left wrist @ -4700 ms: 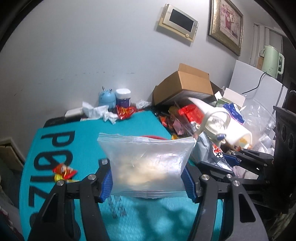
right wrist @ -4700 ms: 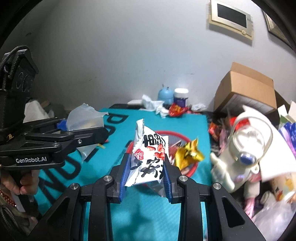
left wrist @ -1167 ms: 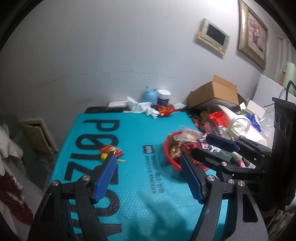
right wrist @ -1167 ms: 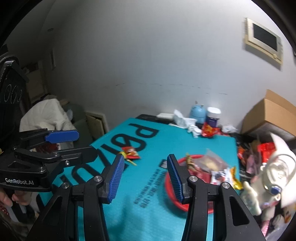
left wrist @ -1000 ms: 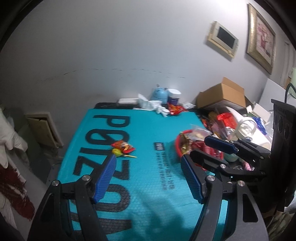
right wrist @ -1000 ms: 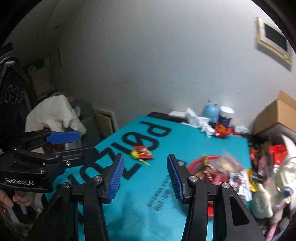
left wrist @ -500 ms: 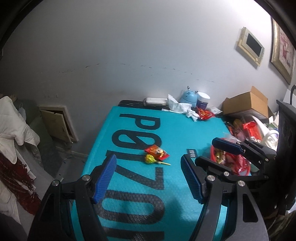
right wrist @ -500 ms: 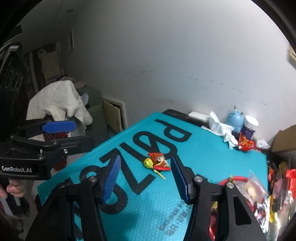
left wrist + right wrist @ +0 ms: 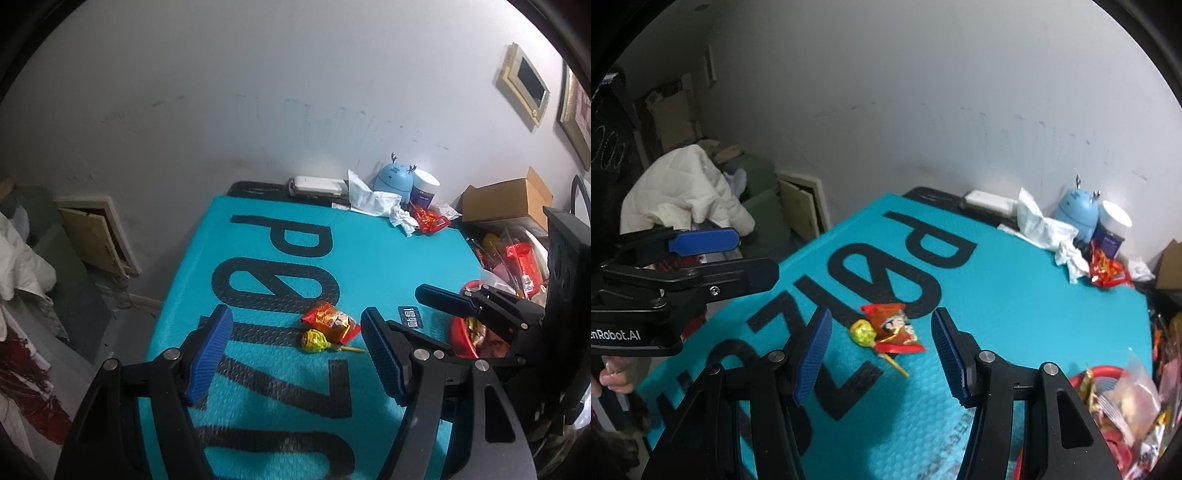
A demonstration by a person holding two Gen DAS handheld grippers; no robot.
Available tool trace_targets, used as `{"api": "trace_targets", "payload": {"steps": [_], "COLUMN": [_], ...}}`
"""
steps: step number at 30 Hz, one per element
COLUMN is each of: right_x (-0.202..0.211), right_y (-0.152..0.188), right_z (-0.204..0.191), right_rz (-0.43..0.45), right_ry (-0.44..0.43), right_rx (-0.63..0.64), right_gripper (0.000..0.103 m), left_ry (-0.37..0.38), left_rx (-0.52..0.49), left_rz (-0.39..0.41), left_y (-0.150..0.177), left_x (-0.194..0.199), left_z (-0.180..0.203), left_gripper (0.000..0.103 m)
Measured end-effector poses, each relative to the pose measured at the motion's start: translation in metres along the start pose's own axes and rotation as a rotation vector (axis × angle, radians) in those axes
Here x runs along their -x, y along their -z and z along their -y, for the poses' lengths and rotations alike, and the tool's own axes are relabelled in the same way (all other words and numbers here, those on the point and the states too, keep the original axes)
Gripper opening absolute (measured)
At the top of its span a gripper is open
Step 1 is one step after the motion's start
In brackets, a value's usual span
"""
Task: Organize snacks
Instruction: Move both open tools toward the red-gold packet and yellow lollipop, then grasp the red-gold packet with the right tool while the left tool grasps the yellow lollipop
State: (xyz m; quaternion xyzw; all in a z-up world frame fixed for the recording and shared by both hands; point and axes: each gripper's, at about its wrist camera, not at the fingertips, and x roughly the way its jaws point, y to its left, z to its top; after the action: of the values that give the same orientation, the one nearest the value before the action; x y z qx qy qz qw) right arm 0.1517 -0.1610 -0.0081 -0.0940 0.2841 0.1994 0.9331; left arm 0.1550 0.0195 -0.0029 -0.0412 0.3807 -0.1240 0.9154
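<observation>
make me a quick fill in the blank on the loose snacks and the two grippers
1. The red snack packet lies on the ____ mat.
2. Touching the packet is a yellow-wrapped ____.
3. Both the left gripper and right gripper hold ____.
4. Snacks already gathered sit in a ____ bowl.

Missing: teal; lollipop; nothing; red

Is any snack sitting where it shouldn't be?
Yes. A red snack packet and a yellow lollipop lie alone on the teal mat, touching each other, while the other snacks are heaped in the red bowl at the right.
</observation>
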Motion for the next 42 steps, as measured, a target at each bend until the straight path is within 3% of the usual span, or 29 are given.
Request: {"api": "trace_targets", "payload": {"steps": [7, 14, 20, 22, 27, 33, 42], "right_x": [-0.04, -0.072, -0.088, -0.095, -0.09, -0.082, -0.083], "right_y": [0.003, 0.01, 0.021, 0.026, 0.028, 0.032, 0.035], "right_z": [0.013, 0.016, 0.02, 0.023, 0.024, 0.026, 0.028], "right_rz": [-0.069, -0.113, -0.143, -0.163, -0.14, -0.151, -0.179], "right_ry": [0.0, 0.002, -0.01, -0.051, -0.012, 0.045, 0.057], "right_rx": [-0.021, -0.021, -0.022, -0.038, -0.049, -0.043, -0.038], "right_gripper": [0.056, 0.056, 0.056, 0.049, 0.038, 0.036, 0.037], "left_ry": [-0.017, 0.02, 0.053, 0.051, 0.09, 0.097, 0.137], "left_rx": [0.033, 0.056, 0.031, 0.025, 0.053, 0.057, 0.04], "left_rz": [-0.067, -0.13, -0.131, -0.136, -0.135, -0.147, -0.159], "left_y": [0.002, 0.011, 0.02, 0.021, 0.026, 0.033, 0.035], "left_x": [-0.041, -0.069, -0.082, -0.086, -0.092, -0.1, -0.111], "left_z": [-0.016, -0.029, -0.031, -0.03, -0.031, -0.027, -0.019], "left_gripper": [0.071, 0.071, 0.071, 0.071, 0.071, 0.071, 0.071]}}
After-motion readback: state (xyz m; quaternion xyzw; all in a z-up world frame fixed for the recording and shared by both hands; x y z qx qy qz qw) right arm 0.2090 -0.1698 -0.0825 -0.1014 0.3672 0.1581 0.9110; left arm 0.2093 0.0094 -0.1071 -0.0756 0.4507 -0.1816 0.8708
